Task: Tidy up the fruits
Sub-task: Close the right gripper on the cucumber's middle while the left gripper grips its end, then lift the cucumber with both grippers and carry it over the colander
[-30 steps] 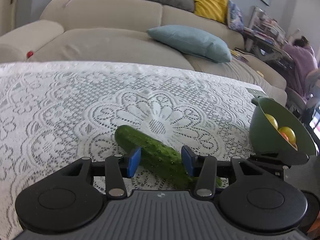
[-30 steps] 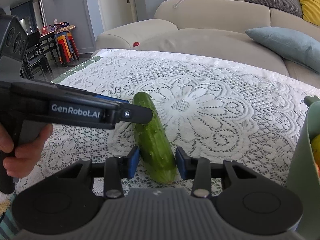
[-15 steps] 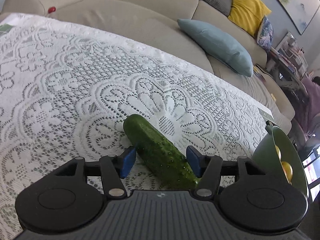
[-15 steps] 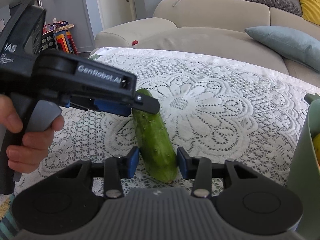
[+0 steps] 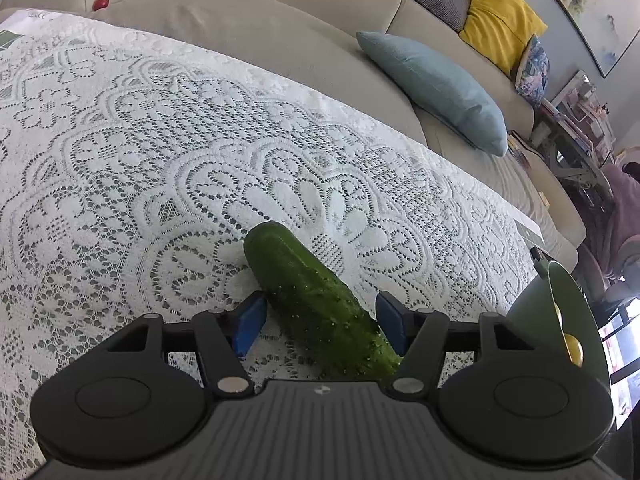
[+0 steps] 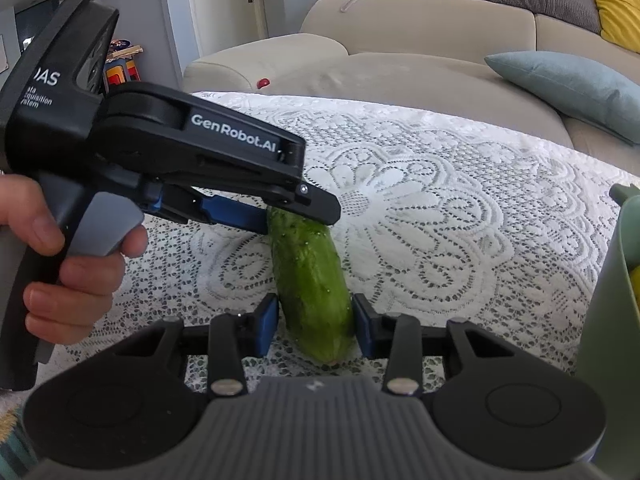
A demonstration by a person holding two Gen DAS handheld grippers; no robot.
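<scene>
A dark green cucumber (image 5: 316, 304) (image 6: 310, 280) lies on the white lace tablecloth (image 5: 160, 160). My left gripper (image 5: 320, 320) straddles its far part, jaws opening and wider than the cucumber, so it is not gripped. In the right wrist view the left gripper (image 6: 300, 222), held by a hand (image 6: 76, 280), is rolled sideways over the cucumber's far end. My right gripper (image 6: 316, 328) has its jaws closing, both blue pads against the sides of the cucumber's near end. A green bowl (image 5: 572, 312) (image 6: 608, 300) with yellow fruit (image 5: 574, 348) stands at the right.
A beige sofa (image 5: 280, 12) runs along the far side of the table, with a blue cushion (image 5: 436, 84), a yellow cushion (image 5: 500, 36) and a small red ball (image 5: 100, 2). A person in purple (image 5: 620, 208) sits far right. The table's edge is just past the bowl.
My left gripper has rolled to one side, moved in closer along the cucumber and widened its jaws. The right gripper and the cucumber have stayed where they were.
</scene>
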